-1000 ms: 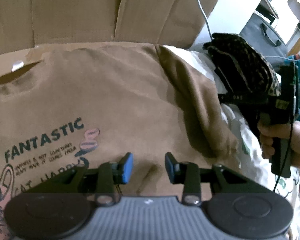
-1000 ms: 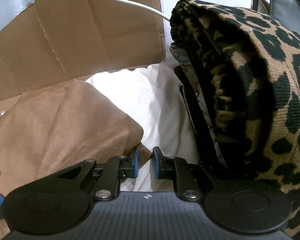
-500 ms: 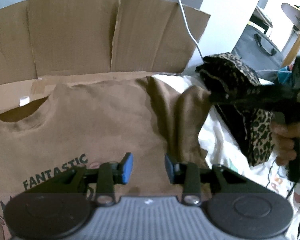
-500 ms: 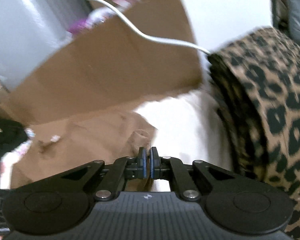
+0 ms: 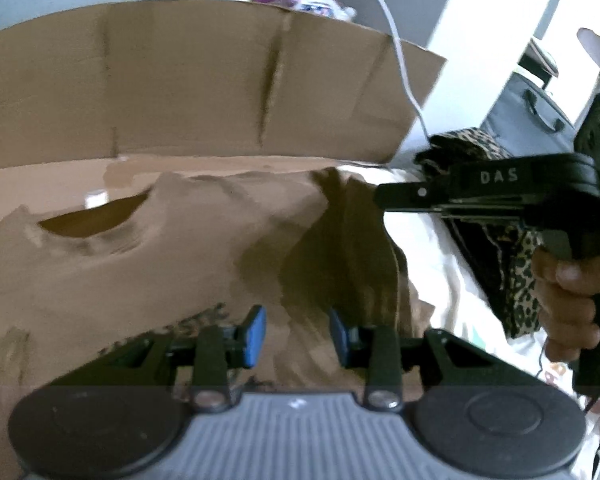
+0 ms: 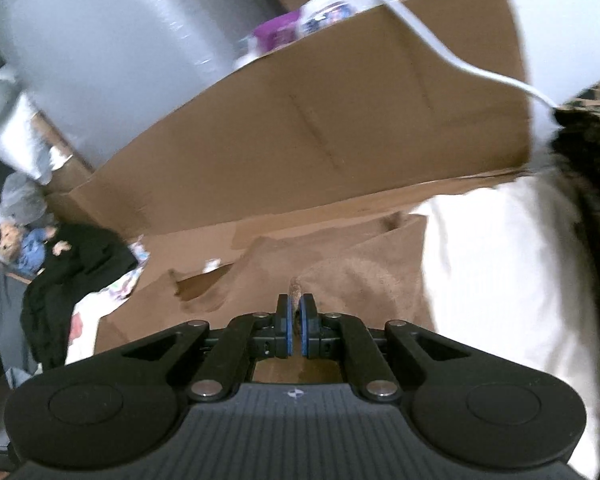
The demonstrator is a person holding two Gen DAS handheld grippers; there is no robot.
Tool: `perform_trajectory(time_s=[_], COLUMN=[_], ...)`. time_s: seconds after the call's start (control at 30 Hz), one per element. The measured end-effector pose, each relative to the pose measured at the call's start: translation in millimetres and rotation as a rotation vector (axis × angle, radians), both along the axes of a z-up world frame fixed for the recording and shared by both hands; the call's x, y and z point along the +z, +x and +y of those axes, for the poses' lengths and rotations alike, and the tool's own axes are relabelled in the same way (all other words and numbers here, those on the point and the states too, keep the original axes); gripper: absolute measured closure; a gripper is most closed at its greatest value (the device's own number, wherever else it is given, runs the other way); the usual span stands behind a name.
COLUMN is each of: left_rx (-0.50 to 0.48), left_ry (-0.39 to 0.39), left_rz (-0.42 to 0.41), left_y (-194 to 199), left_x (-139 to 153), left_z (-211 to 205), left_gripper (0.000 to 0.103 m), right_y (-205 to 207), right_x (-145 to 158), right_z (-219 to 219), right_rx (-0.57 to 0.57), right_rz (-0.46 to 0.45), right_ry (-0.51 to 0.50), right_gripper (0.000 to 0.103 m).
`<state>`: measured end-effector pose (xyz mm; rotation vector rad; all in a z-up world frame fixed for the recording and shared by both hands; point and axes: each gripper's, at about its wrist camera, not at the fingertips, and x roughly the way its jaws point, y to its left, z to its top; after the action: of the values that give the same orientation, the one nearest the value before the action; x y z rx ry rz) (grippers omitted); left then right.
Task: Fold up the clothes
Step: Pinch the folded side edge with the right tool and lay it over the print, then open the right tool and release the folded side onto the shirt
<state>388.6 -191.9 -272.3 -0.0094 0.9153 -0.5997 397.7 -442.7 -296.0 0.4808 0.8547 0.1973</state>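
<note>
Since one second ago the right gripper (image 6: 296,326) has closed its jaws on a small pinch of the brown T-shirt (image 5: 148,256) and lifted the sleeve edge, so that in its own view the cloth now stands up between the blue pads (image 6: 305,330), where before they were a little apart over the white cloth (image 6: 500,280). Both views also sit higher now, and more of the cardboard wall (image 5: 180,92) is visible at 12 o'clock. In the left view the left gripper (image 5: 296,334) hovers over the shirt with its jaws partly apart and nothing between them; the printed text that was clear at 8 o'clock is now almost hidden under it. That shirt lies spread on the cardboard, with its neck opening at 10 o'clock and the lifted sleeve at 2 o'clock, beside the leopard-print garment (image 5: 520,280). I judge the fabric light, soft and limp, so it will sag and wrinkle; a hem or sleeve edge is the best hold.
</note>
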Motion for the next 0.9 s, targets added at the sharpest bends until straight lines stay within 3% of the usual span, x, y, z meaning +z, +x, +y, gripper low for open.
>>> perform_trajectory(time_s=[0.23,0.3,0.33,0.37,0.7,0.9], left_rx=[0.049,0.063,0.069,0.074,0.079,0.066], left_ry=[0.021,0.023,0.025,0.026,0.063,0.058], left_rz=[0.009,0.007,0.006,0.006,-0.004,0.01], left_y=[-3.0,-2.4,-1.7,-0.4,20.8,51.1], left_x=[3.3,5.1,5.9,6.1,-3.9,-28.9], left_z=[34.8,41.5,44.3,46.3,30.6,-0.2], left_gripper=[0.066,0.066,0.066,0.066,0.064,0.063], right_y=[15.4,16.4,15.2,13.8,3.4,-5.9], right_x=[-4.5,-2.3,0.3,2.9,-1.3,-19.5], right_z=[47.0,51.4,51.4,50.7,-5.4,-49.9], right_rx=[0.036,0.049,0.052,0.052,-0.042,-0.098], right_rz=[0.035,0.033,0.021,0.008,0.018,0.059], right_ry=[0.036,0.071,0.079,0.085,0.051,-0.007], right_gripper=[0.097,0.085,0.071,0.064,0.064,0.064])
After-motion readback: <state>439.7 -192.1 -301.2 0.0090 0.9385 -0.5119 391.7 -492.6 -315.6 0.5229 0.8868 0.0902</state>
